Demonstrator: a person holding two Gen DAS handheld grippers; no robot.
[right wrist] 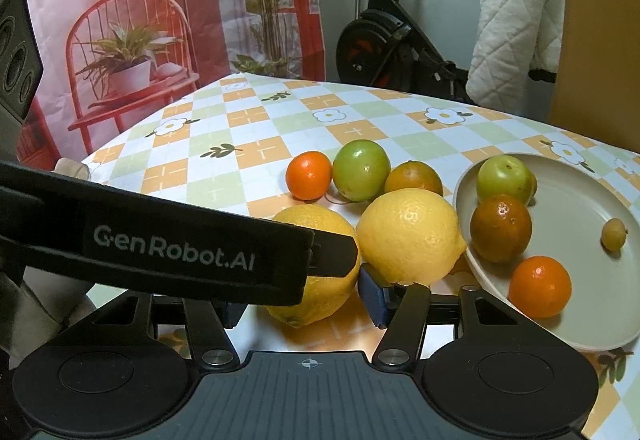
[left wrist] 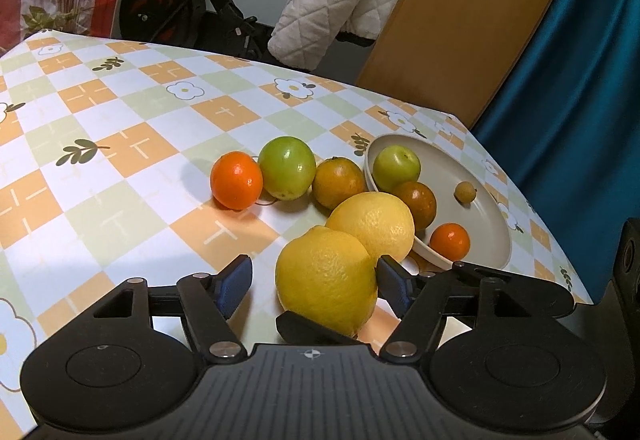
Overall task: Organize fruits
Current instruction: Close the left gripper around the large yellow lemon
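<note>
Left gripper [left wrist: 316,282] fingers open around the near lemon [left wrist: 326,280]: right pad just at its side, left pad clear. Right gripper [right wrist: 304,304] fingers straddle the same lemon; grip state cannot be told, left finger hidden. Second lemon [left wrist: 372,226] touches the near lemon, just behind. Beyond it, plate [left wrist: 486,196] on the counter [left wrist: 120,160] holds four fruits. Left of the plate: three loose fruits in a row.

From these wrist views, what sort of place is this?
Probably a room in a home: an exercise bike with a quilted blanket draped beside it, behind a table in a flowered checked cloth holding fruit.
</note>
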